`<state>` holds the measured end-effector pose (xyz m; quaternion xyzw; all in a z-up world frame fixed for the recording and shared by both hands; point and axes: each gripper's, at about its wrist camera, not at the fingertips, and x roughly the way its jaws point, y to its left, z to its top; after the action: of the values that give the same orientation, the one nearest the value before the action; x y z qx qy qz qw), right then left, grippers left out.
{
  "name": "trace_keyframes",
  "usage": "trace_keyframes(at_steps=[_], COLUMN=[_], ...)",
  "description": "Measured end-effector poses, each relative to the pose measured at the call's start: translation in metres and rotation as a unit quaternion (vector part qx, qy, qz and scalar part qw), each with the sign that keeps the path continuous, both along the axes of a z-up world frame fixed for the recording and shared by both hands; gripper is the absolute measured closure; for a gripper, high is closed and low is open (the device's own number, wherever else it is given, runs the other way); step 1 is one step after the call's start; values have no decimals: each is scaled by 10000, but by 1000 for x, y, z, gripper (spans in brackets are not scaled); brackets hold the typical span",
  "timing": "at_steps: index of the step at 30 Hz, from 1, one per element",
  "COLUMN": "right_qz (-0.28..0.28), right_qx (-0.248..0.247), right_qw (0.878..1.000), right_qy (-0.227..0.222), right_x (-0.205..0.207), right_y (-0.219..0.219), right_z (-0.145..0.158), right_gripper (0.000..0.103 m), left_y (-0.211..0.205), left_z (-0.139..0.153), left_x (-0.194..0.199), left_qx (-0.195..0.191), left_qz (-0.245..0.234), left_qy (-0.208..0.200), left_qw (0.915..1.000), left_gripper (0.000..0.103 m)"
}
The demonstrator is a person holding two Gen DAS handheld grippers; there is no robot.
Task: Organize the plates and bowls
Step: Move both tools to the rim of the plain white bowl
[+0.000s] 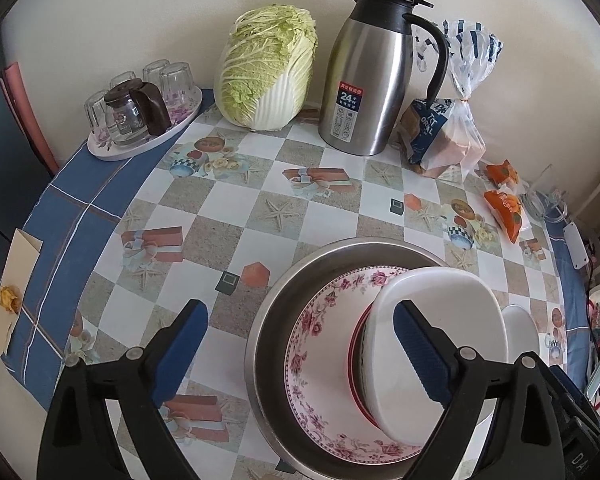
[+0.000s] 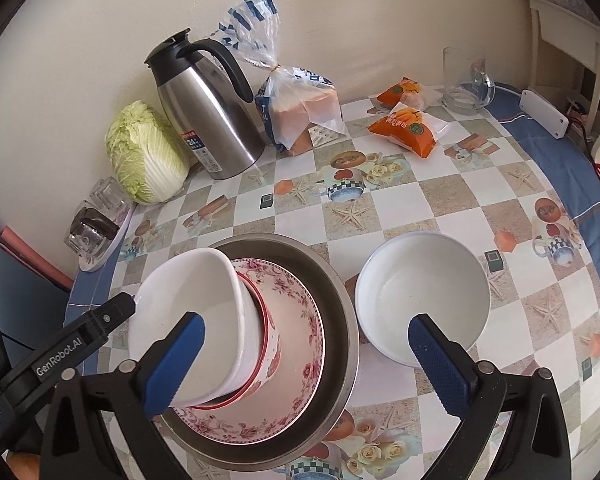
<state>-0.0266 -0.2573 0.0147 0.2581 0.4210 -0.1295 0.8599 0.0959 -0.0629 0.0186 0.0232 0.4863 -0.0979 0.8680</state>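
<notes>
A steel basin [image 1: 268, 320] [image 2: 340, 300] holds a flowered plate [image 1: 324, 320] [image 2: 296, 328]. On the plate stands a red-rimmed bowl [image 1: 358, 352] [image 2: 270, 344] with a white bowl [image 1: 440, 320] [image 2: 192, 288] nested tilted in it. A second white bowl [image 2: 420, 288] [image 1: 520, 328] stands alone on the table, right of the basin. My left gripper [image 1: 299, 307] is open above the basin's left side, its right finger over the nested bowl. My right gripper [image 2: 306, 320] is open, spanning from the nested bowl to the lone bowl's near rim. Neither holds anything.
Along the wall stand a cabbage [image 1: 268, 68], a steel thermos jug [image 1: 368, 76] and a bagged loaf [image 1: 448, 128]. A tray of glasses [image 1: 140, 112] sits at the back left. Orange snack packets [image 2: 404, 128], a glass mug [image 2: 464, 80] and a white box [image 2: 544, 114] lie at the back right.
</notes>
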Motion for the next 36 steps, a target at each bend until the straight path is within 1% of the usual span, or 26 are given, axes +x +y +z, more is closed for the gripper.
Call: trace_keyframes(at_steps=[8,14,16,20,25,28,32,36], right_qz=[27,43,36,-248,-625,-842,-1133,-1299], right_qx=[20,-31,-122,-406,-276,-342,-389,-302], right_qw=[10000,9998,9997,9987,9972,9956,9927,9910], right_qy=[-65,-173,-190,-197,-294,-218,-115,-106], right_x=[-3,-11,-15,-29,-48,-58,-69,-78], right_y=[-3,-11,-18,-39,-72,-89,-108,-122], right_z=[4,13,18,26,30,29,26,23], right_gripper=[0,0,0,0,0,0,0,0], left_y=[-3,-8,-14,-32,-57,-76,-101,-129], left_z=[11,29,35,43,47,48,49,49], left_x=[-7,-17,-22,-32,-44,-51,-60,-69], left_qx=[77,-54,-72,-86,-149,-163,-306,-240], left_qz=[-15,31,-20,-213,-440,-631,-904,-1212], left_qy=[-240,-507,-613,-715,-774,-795,-772,-784], left_qw=[9997,9987,9981,9972,9959,9947,9924,9892], left_gripper=[9,9,9,9,9,9,9,8])
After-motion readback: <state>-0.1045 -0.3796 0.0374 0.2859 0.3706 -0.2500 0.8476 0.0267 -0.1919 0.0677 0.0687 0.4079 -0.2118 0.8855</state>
